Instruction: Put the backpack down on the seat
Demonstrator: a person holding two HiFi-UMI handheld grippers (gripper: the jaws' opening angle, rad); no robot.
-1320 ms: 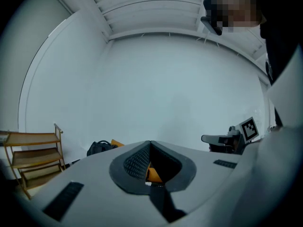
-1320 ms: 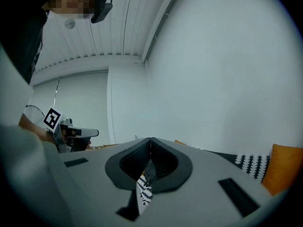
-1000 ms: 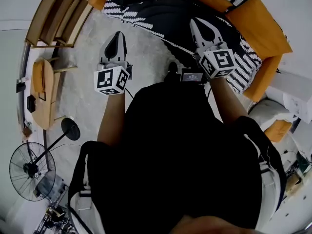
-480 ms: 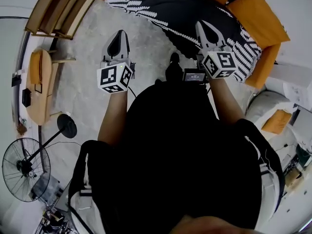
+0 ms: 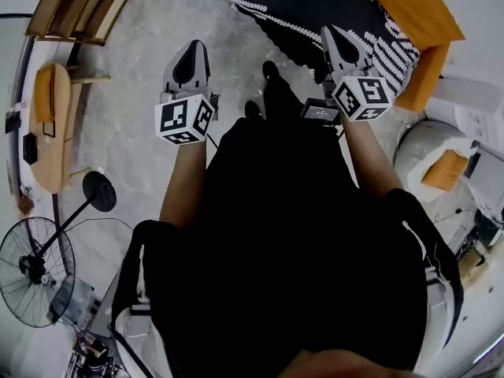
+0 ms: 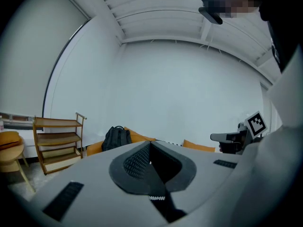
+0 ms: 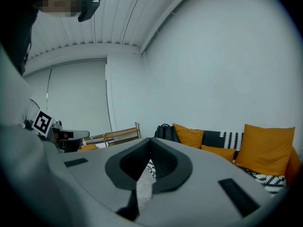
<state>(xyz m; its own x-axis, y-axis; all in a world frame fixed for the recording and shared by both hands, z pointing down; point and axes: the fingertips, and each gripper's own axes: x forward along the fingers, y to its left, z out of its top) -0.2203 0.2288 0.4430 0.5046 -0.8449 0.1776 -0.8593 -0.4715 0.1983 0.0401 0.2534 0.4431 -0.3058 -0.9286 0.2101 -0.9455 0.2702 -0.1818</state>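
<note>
The black backpack [image 6: 117, 137] sits upright at the left end of the orange sofa [image 6: 199, 146], far ahead of both grippers. The right gripper view also shows the backpack [image 7: 165, 132], next to orange cushions [image 7: 265, 148]. The head view does not show the backpack, only the sofa's right end [image 5: 409, 14] with its black-and-white throw [image 5: 315, 14]. My left gripper [image 5: 191, 53] is shut and empty over the grey floor. My right gripper [image 5: 340, 39] is shut and empty too, near the throw's edge. Both point about level toward the sofa.
A wooden shelf rack [image 5: 71, 6] stands at the left, also visible as the rack [image 6: 57, 143] beside the sofa. A round wooden stool [image 5: 47, 124], a black stand base [image 5: 98, 191] and a floor fan [image 5: 35, 270] are on the left. A white beanbag [image 5: 441, 164] lies right.
Sofa, throw and shelf have slid toward the top edge of the head view, and the backpack has left that view. Both grippers moved along with the person and stayed shut.
</note>
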